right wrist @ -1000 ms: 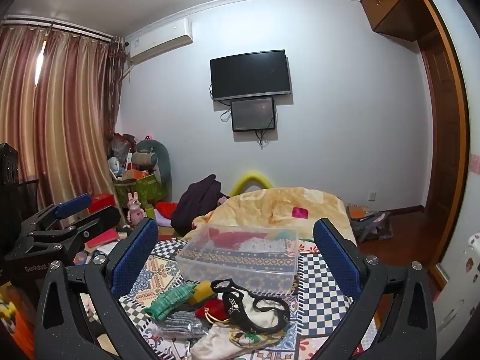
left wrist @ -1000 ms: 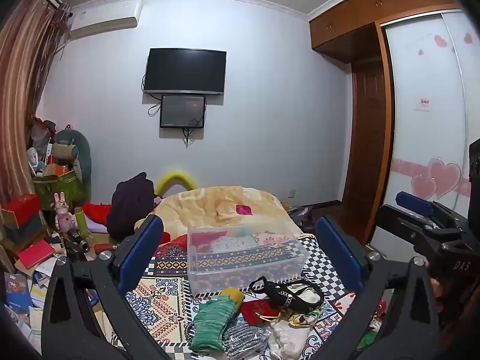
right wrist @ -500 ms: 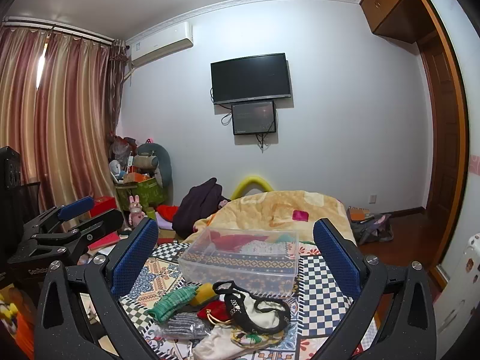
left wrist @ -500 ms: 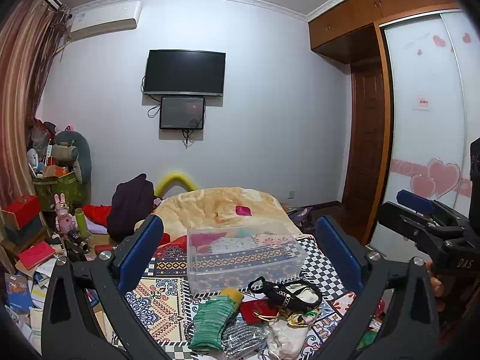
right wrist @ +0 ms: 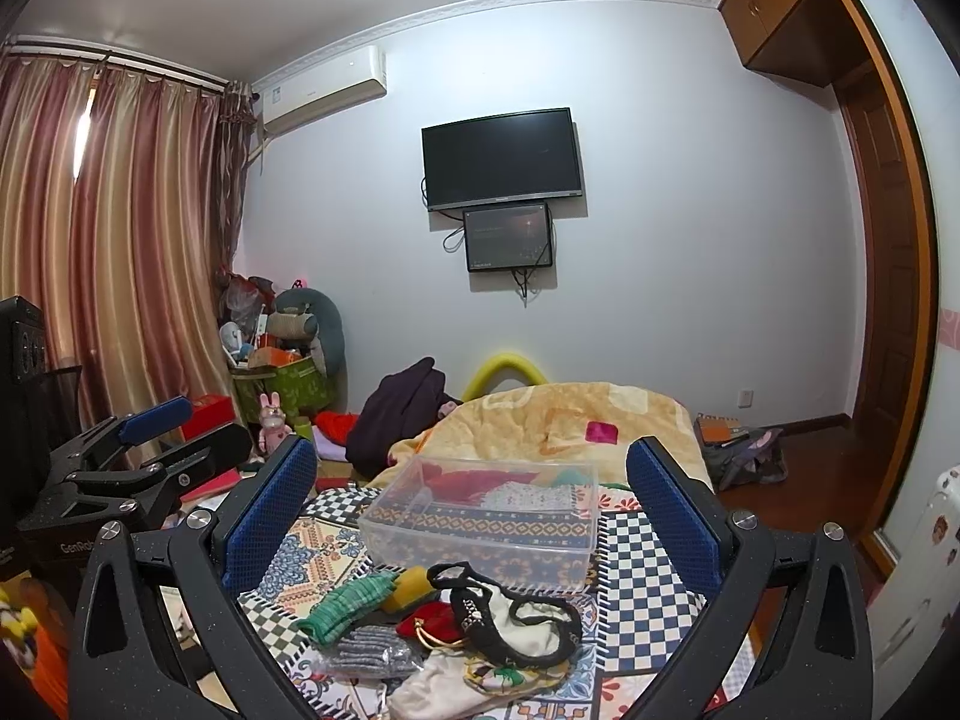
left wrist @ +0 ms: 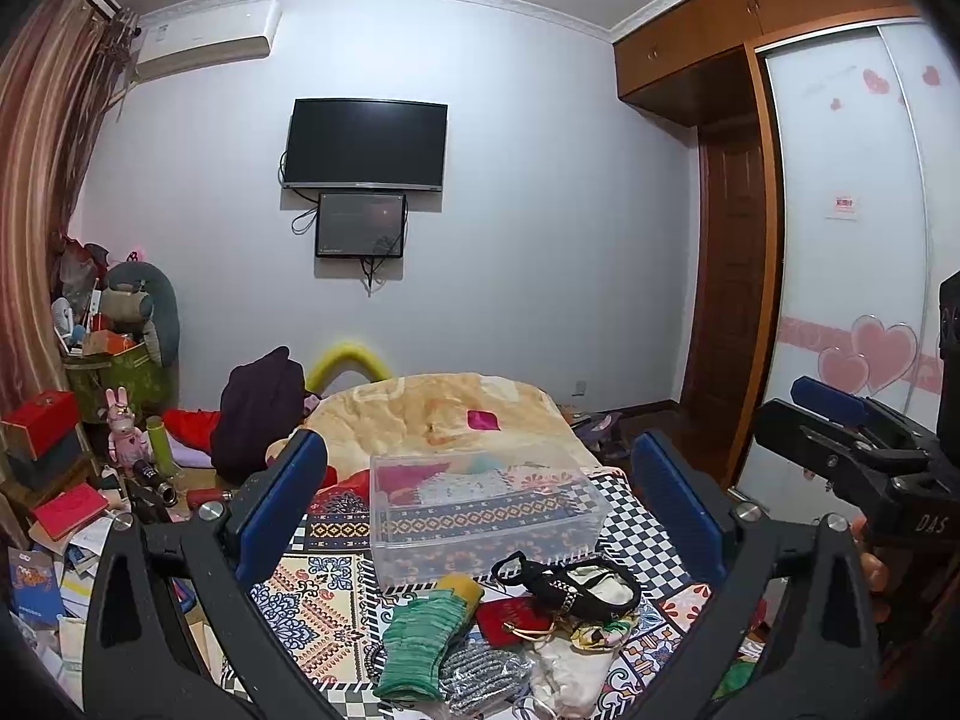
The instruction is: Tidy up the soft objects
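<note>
A clear plastic box [left wrist: 480, 510] [right wrist: 486, 516] stands on the patterned bed cover and holds some red and pale cloth. In front of it lies a pile of soft things: a green knitted piece [left wrist: 420, 642] [right wrist: 342, 603], a grey knit [left wrist: 480, 675] [right wrist: 372, 657], a red pouch [left wrist: 516, 618] [right wrist: 432, 621], a black-trimmed white cloth [left wrist: 570, 579] [right wrist: 516, 612] and a pale cloth [left wrist: 570, 672] [right wrist: 444, 684]. My left gripper [left wrist: 480, 498] is open and empty above the pile. My right gripper [right wrist: 474, 498] is open and empty too, and it shows from the side in the left wrist view [left wrist: 840, 420].
The bed [right wrist: 570, 414] carries a yellow blanket with a pink patch. A dark garment [right wrist: 402, 408] lies at its far left. Boxes, toys and papers [left wrist: 72, 480] crowd the floor on the left. A wardrobe [left wrist: 852, 240] stands at the right. A bag [right wrist: 744, 450] lies on the floor.
Both grippers have tilted up a little, so the box and pile sit slightly lower in view. Both stay open and nothing on the bed has moved.
</note>
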The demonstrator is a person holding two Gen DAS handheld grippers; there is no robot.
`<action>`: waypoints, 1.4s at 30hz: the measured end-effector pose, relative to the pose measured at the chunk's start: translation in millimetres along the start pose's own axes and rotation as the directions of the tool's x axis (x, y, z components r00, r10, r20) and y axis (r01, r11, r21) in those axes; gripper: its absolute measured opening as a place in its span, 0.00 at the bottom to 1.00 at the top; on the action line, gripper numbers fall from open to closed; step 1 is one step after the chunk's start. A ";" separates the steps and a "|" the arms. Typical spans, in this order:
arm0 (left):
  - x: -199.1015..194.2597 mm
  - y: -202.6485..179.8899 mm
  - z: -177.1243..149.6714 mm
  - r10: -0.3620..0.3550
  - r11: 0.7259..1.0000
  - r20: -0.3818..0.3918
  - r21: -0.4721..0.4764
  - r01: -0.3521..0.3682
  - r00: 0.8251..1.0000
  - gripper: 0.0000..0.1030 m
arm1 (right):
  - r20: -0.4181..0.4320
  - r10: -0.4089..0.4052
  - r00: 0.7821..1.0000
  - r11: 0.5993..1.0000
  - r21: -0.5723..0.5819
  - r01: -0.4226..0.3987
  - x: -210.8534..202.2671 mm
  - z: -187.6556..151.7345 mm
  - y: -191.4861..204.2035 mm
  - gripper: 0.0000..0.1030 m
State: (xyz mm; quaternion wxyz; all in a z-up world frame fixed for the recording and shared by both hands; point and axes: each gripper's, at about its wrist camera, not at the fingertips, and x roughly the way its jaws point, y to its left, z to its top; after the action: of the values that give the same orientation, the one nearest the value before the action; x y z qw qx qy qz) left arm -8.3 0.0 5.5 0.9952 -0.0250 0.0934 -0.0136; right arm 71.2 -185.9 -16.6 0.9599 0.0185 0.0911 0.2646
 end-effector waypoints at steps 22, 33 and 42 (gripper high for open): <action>-4.4 -2.4 2.2 -0.004 1.000 0.004 0.007 0.004 1.000 1.00 | 0.009 0.004 1.000 1.000 0.001 -0.004 -3.0 1.8 1.6 1.00; -3.7 -3.1 3.0 -0.008 1.000 0.003 0.006 0.008 1.000 1.00 | 0.011 0.008 1.000 1.000 0.001 -0.008 -1.7 0.3 2.8 1.00; -2.4 -4.9 2.7 -0.005 1.000 0.002 0.007 0.005 1.000 1.00 | 0.013 0.009 1.000 1.000 0.001 -0.009 -1.8 -0.1 3.7 1.00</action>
State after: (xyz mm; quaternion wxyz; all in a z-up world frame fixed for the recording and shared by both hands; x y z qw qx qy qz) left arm -10.3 -4.7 8.8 0.9954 -0.0217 0.0921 -0.0162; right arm 67.8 -183.6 -16.1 0.9592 0.0211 0.0850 0.2689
